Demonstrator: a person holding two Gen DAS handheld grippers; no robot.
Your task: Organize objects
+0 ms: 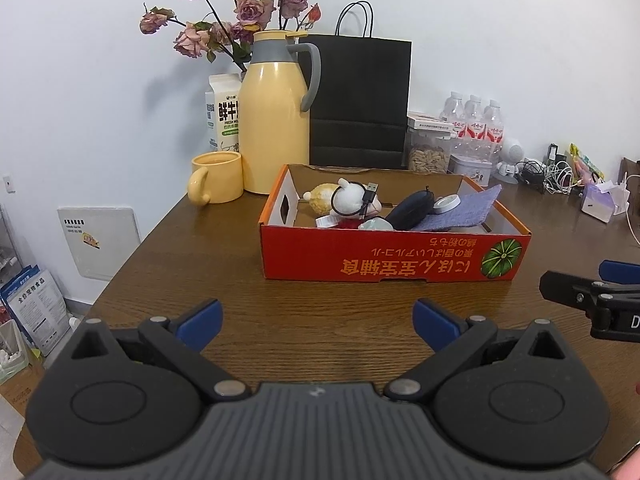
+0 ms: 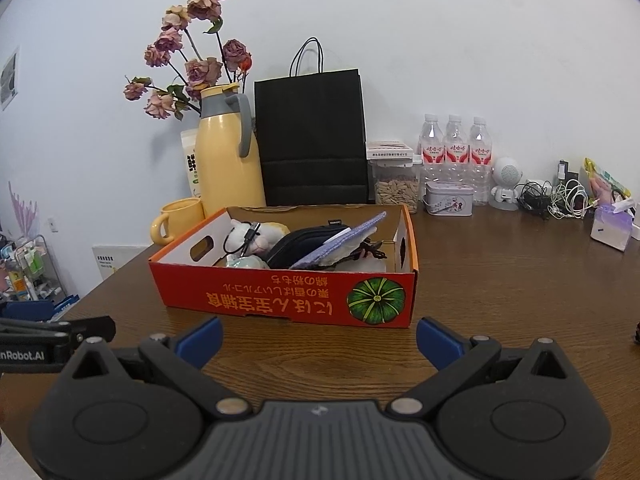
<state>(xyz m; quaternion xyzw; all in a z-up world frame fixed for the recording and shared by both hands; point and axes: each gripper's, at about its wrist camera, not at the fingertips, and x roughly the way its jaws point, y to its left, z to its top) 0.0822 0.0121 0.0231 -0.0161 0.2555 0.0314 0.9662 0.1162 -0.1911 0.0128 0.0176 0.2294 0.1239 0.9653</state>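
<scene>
We see a wooden table (image 1: pixel 340 320) with visible grain and a soft sheen. The red box (image 1: pixel 384 256) looks like printed cardboard (plain white inside). A woven purple cloth (image 1: pixel 464 210) lies in it. The yellow jug (image 1: pixel 272 120) appears smooth plastic; the black bag (image 1: pixel 360 100) matt paper.

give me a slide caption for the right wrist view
Open right gripper hovers before an orange cardboard box holding a plush toy, dark pouch and purple cloth.
</scene>
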